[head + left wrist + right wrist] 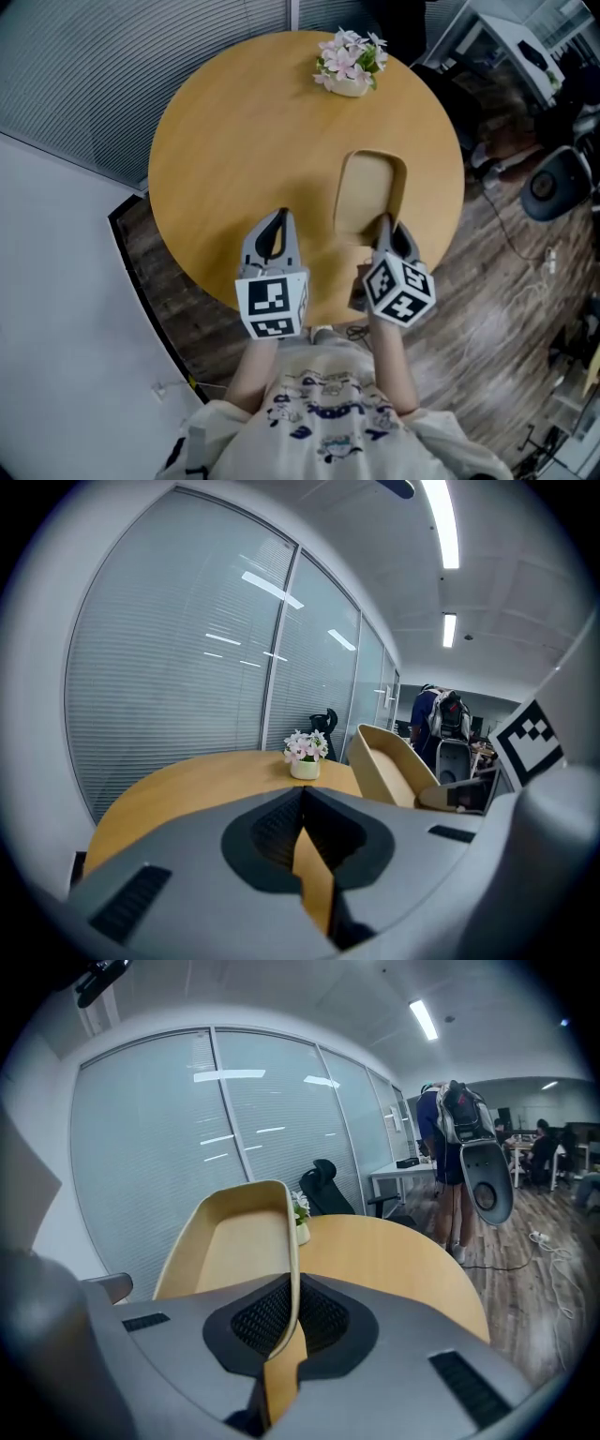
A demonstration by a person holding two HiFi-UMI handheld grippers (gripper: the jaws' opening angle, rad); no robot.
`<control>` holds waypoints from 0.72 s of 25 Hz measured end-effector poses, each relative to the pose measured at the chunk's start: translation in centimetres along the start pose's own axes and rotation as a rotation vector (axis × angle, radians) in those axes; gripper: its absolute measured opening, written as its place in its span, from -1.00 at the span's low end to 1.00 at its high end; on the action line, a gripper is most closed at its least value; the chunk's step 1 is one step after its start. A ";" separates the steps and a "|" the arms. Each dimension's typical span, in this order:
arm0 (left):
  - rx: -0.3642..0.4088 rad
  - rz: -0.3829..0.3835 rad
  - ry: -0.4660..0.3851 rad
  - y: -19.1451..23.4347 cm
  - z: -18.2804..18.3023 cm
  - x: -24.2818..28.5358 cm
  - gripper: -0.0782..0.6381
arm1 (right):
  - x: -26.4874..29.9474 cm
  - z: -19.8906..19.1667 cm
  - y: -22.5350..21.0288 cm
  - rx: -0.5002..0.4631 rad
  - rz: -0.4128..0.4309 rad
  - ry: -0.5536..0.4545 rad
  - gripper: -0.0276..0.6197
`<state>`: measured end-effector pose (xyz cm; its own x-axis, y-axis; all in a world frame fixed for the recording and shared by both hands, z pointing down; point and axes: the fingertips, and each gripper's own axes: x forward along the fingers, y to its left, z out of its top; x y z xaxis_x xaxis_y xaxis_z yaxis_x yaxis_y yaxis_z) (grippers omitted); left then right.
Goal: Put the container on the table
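Note:
A tan, oblong, tray-like container [370, 192] hangs tilted over the right part of the round wooden table [234, 141]. My right gripper [382, 223] is shut on its near rim; in the right gripper view the rim [292, 1241] runs between the jaws. The left gripper view shows the container [389, 766] at the right. My left gripper [277, 217] is shut with nothing in it, above the table's near edge and left of the container.
A small pot of pink flowers [349, 64] stands at the table's far edge. A blinds-covered glass wall [112, 66] runs along the left. An office chair [558, 183] and desks are to the right on the wood floor, and a person with a backpack [455, 1138] stands there.

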<state>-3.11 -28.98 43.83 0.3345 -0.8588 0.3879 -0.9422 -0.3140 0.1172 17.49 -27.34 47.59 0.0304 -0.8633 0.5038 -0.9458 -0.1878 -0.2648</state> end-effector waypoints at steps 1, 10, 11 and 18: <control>-0.003 -0.002 0.011 0.1 -0.3 0.5 -0.77 | 0.5 -0.4 -0.1 -0.002 -0.005 0.014 -0.88; -0.032 -0.009 0.109 1.0 -4.3 3.6 -0.77 | 4.2 -5.1 -1.2 -0.010 -0.045 0.147 -0.88; -0.034 -0.008 0.120 1.2 -4.7 3.8 -0.77 | 4.6 -5.7 -1.3 -0.010 -0.049 0.162 -0.88; -0.049 0.001 0.181 2.0 -7.5 5.4 -0.77 | 6.6 -8.9 -1.3 -0.044 -0.066 0.246 -0.88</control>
<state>-3.36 -31.19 53.00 0.3290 -0.7708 0.5456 -0.9437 -0.2896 0.1598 16.04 -28.66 58.59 0.0185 -0.7088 0.7052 -0.9577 -0.2150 -0.1910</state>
